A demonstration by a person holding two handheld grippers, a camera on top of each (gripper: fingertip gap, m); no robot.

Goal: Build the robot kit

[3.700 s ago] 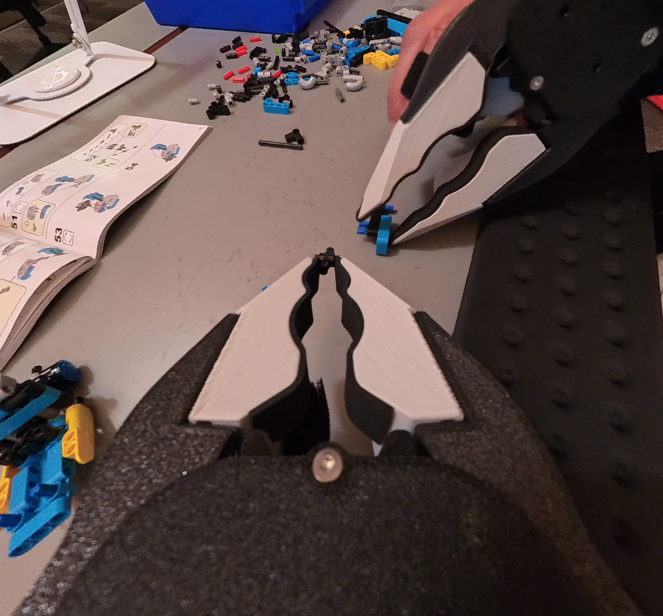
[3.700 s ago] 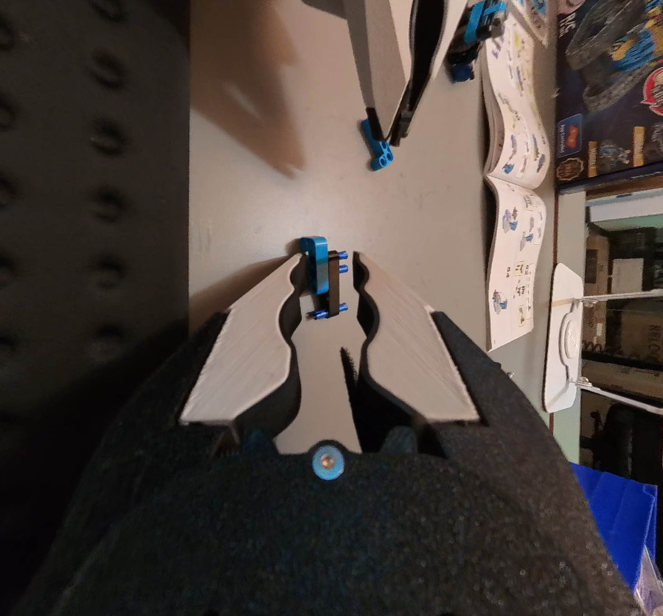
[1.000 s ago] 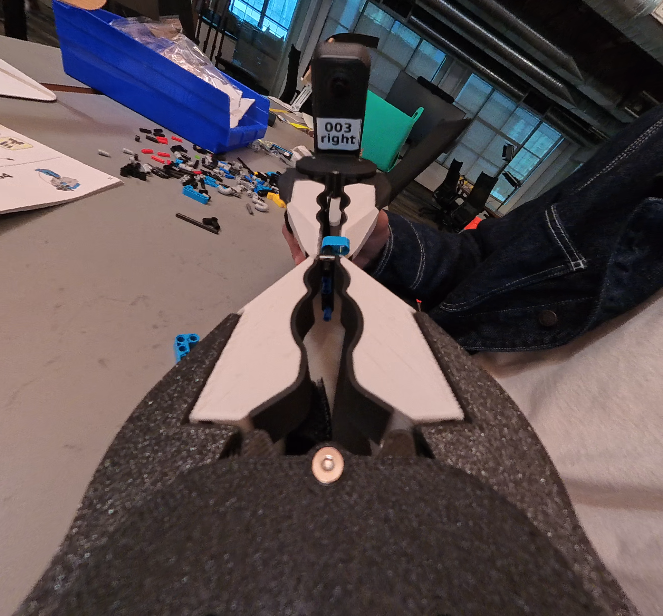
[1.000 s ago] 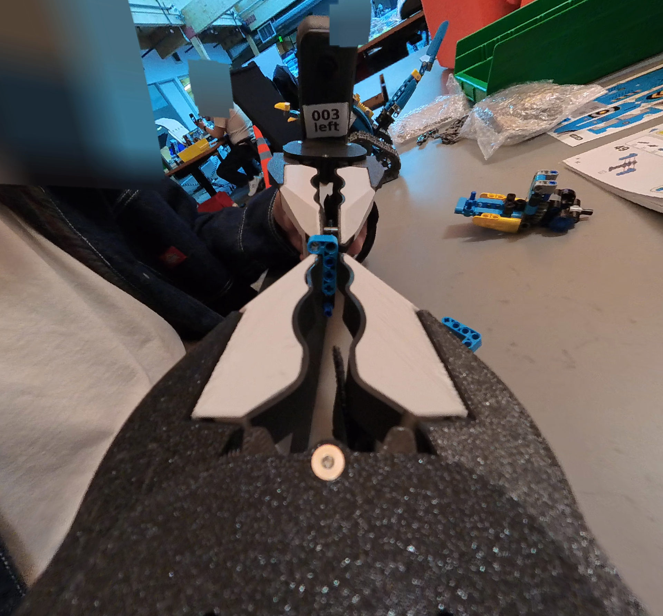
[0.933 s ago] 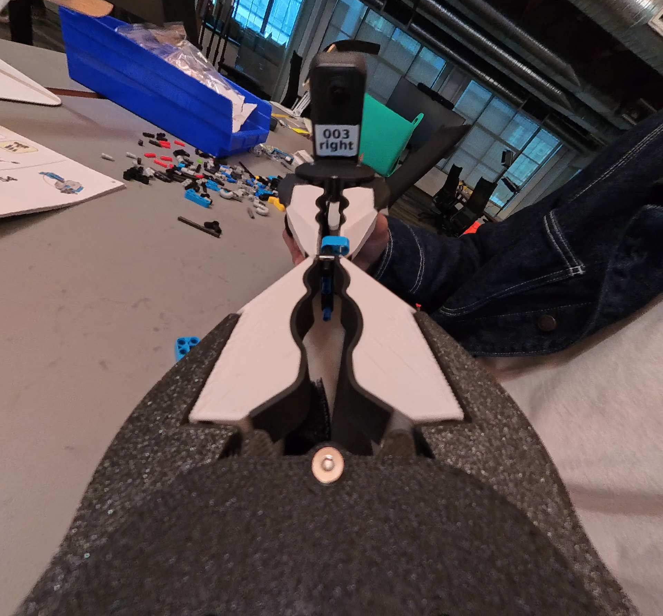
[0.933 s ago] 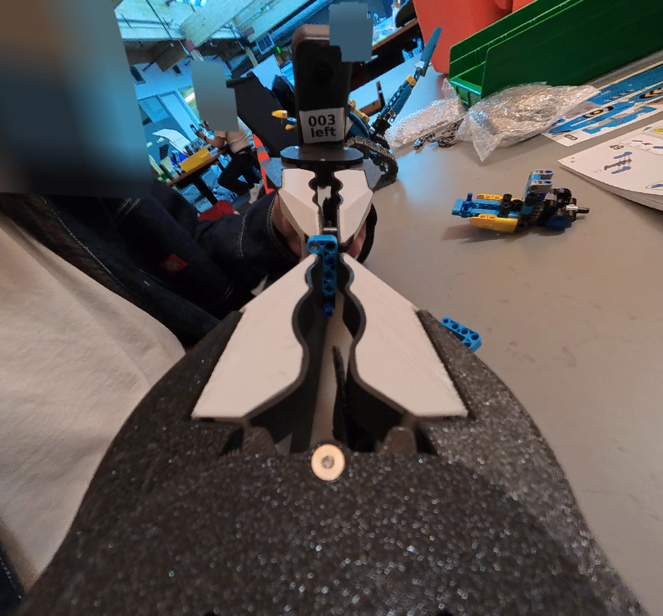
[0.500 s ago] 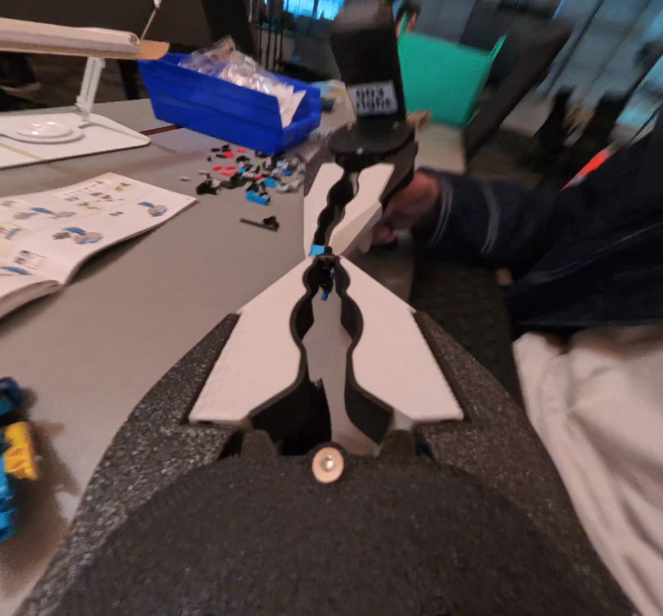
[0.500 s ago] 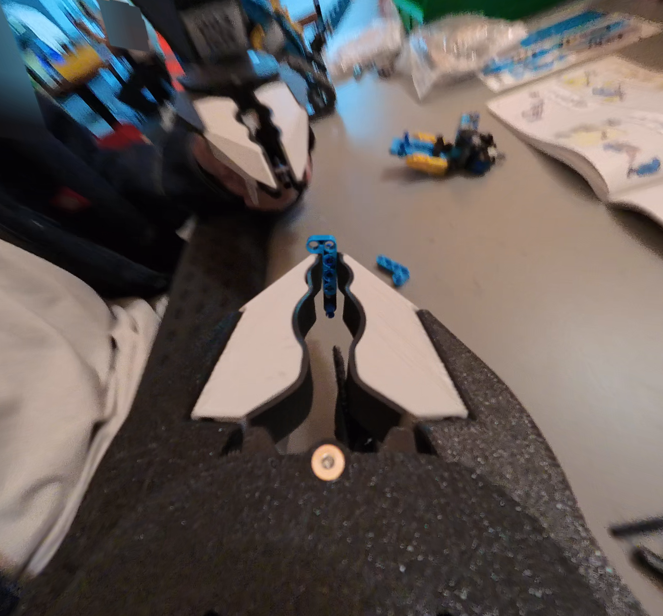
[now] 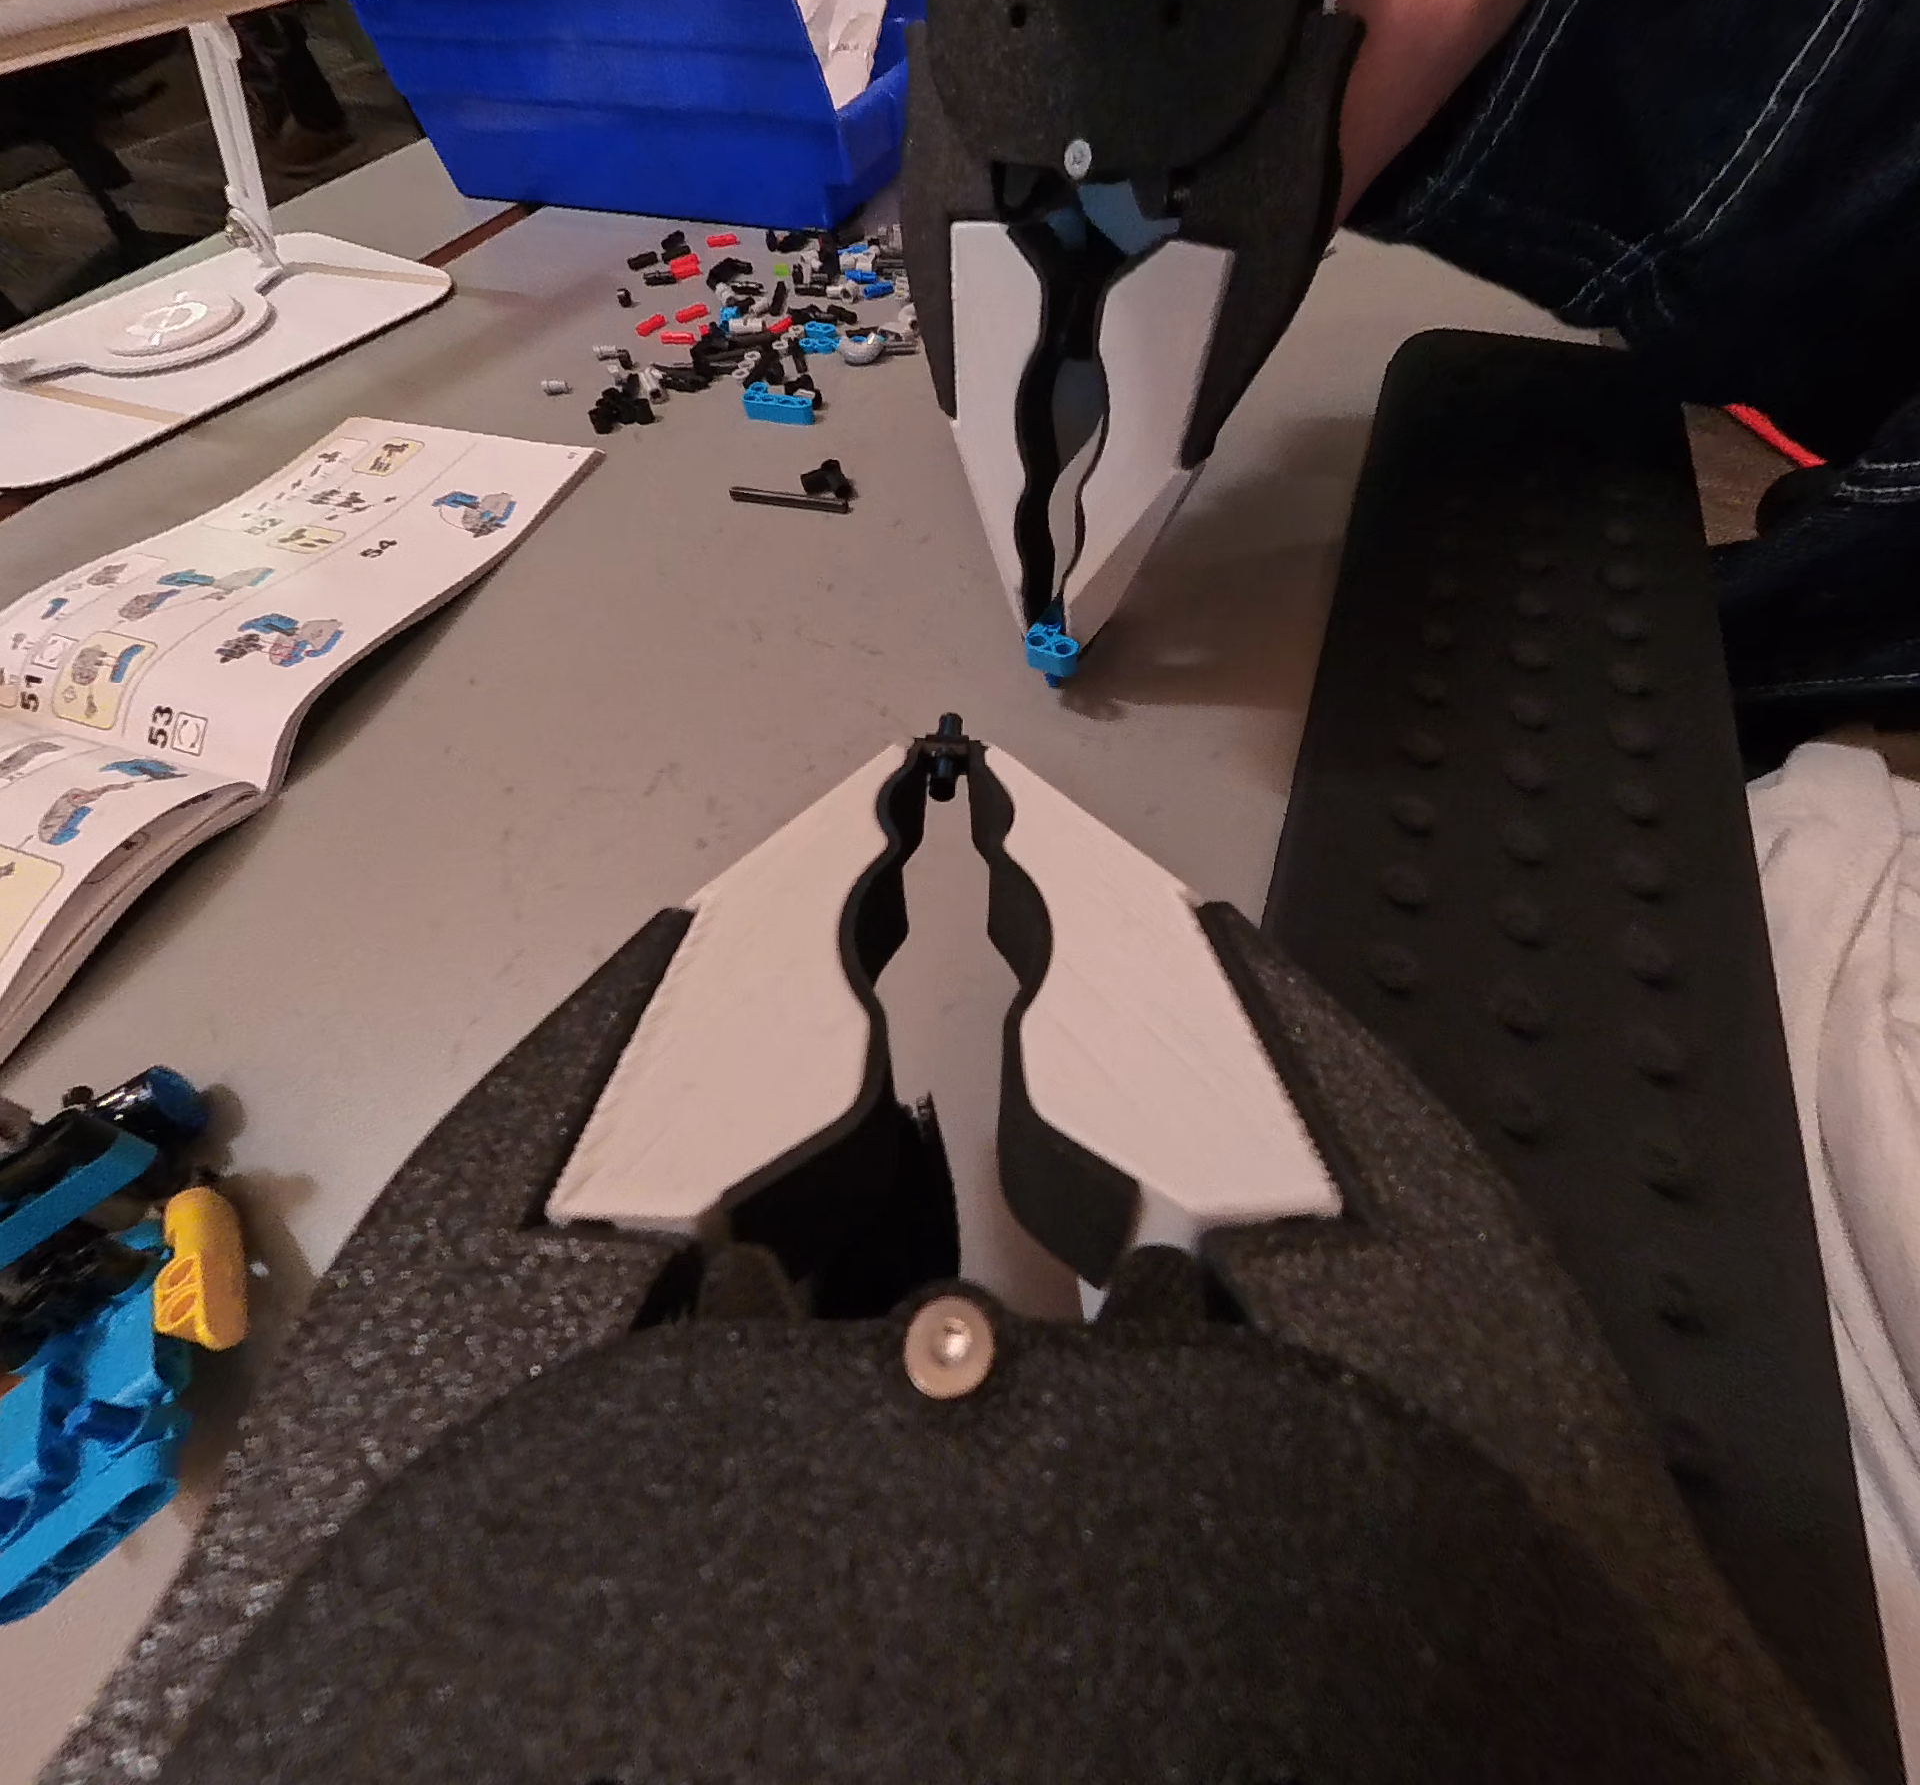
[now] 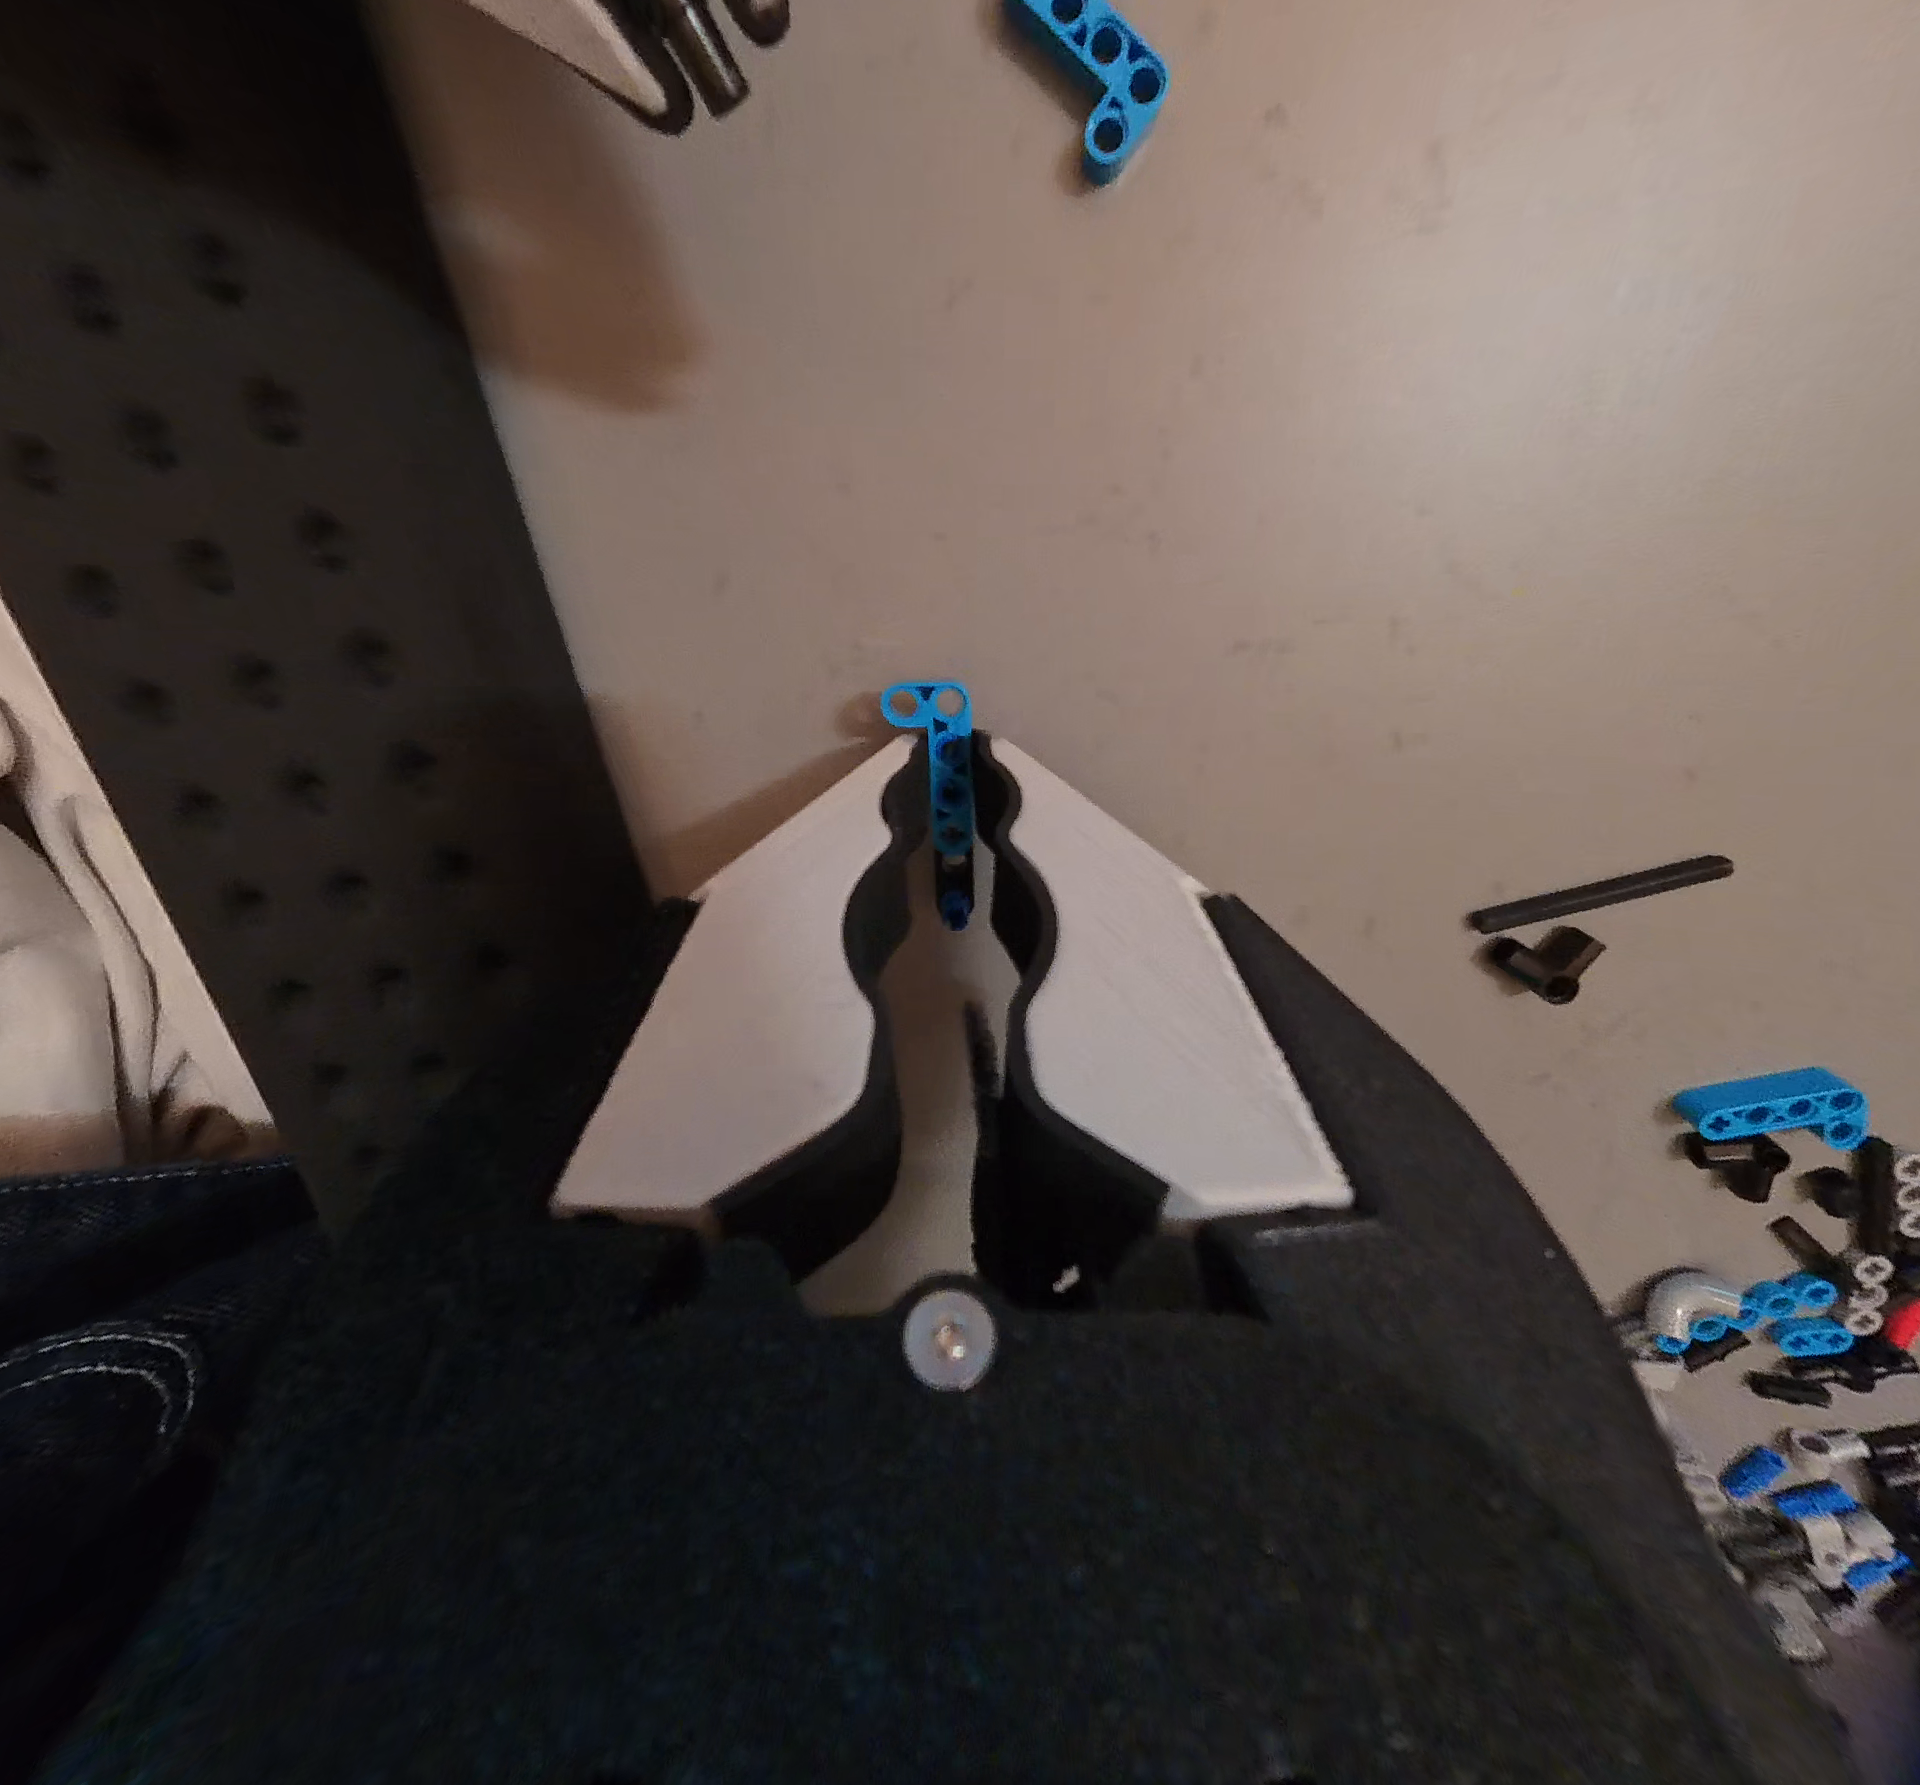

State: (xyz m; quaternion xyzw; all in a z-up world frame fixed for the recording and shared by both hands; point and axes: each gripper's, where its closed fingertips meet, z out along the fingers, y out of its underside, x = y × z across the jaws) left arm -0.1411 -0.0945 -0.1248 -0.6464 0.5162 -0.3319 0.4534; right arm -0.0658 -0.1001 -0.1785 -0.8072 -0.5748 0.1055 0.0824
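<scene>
**Mostly clear, though both held parts are partly hidden**

Honestly, I can't see all of either part. My left gripper (image 9: 943,761) pinches a small black pin (image 9: 943,767) at its very tips, and only its end pokes out past the white fingers (image 9: 764,1003); the rest sits in the narrow gap. From my right wrist view the same tips (image 10: 665,21) enter at the top edge, cut off, with dark rod-like pieces between them that I can't make out well.

My right gripper (image 10: 943,748) is closed on a blue L-shaped beam (image 10: 948,779). Its long arm runs back between the fingers and its short bent end juts past the tips. A dark blue pin shows at its rear, in the wider hollow; how it joins the beam I cannot tell. In the left wrist view that gripper (image 9: 1055,629) points steeply down, and the beam's end (image 9: 1051,646) is at or just above the grey table (image 9: 623,717); contact is not clear.

My two sets of tips are near each other but apart. A second blue L-shaped piece (image 10: 1091,57) lies flat on the table beyond my right tips, close to the left gripper's tips. A black axle with a black connector (image 10: 1548,961) lies to its right. The loose pile of small parts (image 9: 748,322) sits before a blue bin (image 9: 644,94). An open instruction booklet (image 9: 208,592) lies at left, and a partly built blue and yellow model (image 9: 94,1299) is cut off by the frame edge. A black studded mat (image 9: 1538,904) runs along the right.
</scene>
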